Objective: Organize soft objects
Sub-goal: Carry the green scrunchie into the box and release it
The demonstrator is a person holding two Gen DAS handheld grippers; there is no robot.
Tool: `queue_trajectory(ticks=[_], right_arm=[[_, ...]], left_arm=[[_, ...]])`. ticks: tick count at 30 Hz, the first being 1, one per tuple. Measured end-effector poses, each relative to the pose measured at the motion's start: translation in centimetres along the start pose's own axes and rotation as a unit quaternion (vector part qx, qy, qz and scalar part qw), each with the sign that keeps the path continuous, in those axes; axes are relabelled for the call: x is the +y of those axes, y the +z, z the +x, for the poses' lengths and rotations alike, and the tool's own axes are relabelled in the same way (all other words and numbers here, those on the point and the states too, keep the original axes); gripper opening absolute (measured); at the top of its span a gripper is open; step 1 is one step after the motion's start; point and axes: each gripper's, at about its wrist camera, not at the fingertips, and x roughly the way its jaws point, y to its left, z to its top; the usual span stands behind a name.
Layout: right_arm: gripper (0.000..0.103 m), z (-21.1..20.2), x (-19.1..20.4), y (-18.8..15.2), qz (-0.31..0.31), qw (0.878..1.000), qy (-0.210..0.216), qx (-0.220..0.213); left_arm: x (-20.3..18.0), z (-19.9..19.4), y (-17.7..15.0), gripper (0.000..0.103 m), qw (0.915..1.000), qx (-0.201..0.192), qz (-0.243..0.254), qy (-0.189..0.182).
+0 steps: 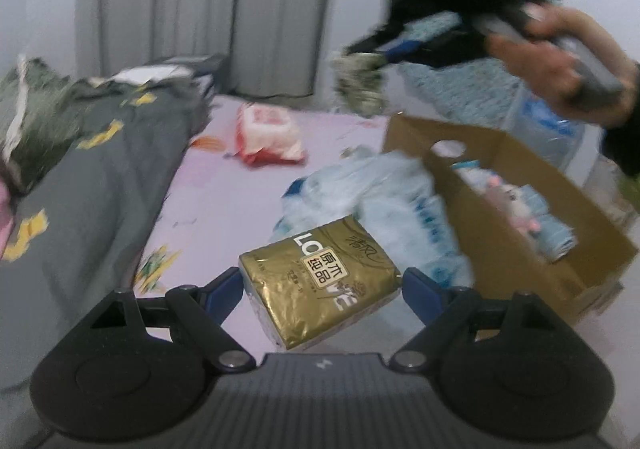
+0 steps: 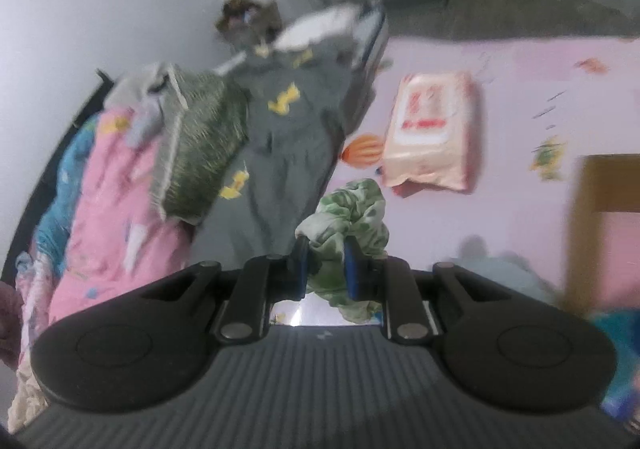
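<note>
My left gripper is shut on a gold tissue pack, held above the pink bed sheet. A cardboard box to its right holds a small plush toy and other soft items. My right gripper is shut on a crumpled green-and-white cloth. In the left wrist view the right gripper hangs in the air above the box's far corner with the cloth dangling from it.
A pink-and-white wipes pack lies on the sheet, also in the right wrist view. A pale blue plastic pack lies beside the box. A grey quilt and piled bedding fill the left.
</note>
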Motion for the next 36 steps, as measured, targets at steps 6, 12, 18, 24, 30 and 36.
queue_trajectory(ticks=[6, 12, 18, 24, 30, 36], right_arm=[[0.017, -13.4, -4.7, -4.5, 0.011, 0.997, -0.038, -0.069], [0.017, -21.0, -10.6, -10.9, 0.049, 0.990, -0.090, -0.095], [0.018, -22.5, -16.2, -16.4, 0.101, 0.985, -0.131, -0.058], [0.021, -20.2, -18.8, -19.3, 0.107, 0.983, -0.147, 0.016], [0.044, -18.0, -19.7, -20.7, 0.096, 0.981, -0.152, 0.070], [0.052, -21.1, -20.5, -20.8, 0.122, 0.985, -0.125, 0.000]], left_arm=[[-3.7, 0.0, 2.1, 0.087, 0.9981, -0.012, 0.028, -0.053], [-8.0, 1.3, 3.2, 0.087, 0.9929, -0.006, 0.051, -0.107], [-11.9, 3.0, 3.2, 0.087, 0.9872, 0.010, 0.078, -0.139], [-14.5, 4.5, 3.2, 0.087, 0.9838, 0.025, 0.097, -0.149], [-16.6, 5.9, 3.3, 0.087, 0.9805, 0.037, 0.117, -0.153], [-18.7, 7.2, 3.8, 0.088, 0.9762, 0.049, 0.134, -0.163]])
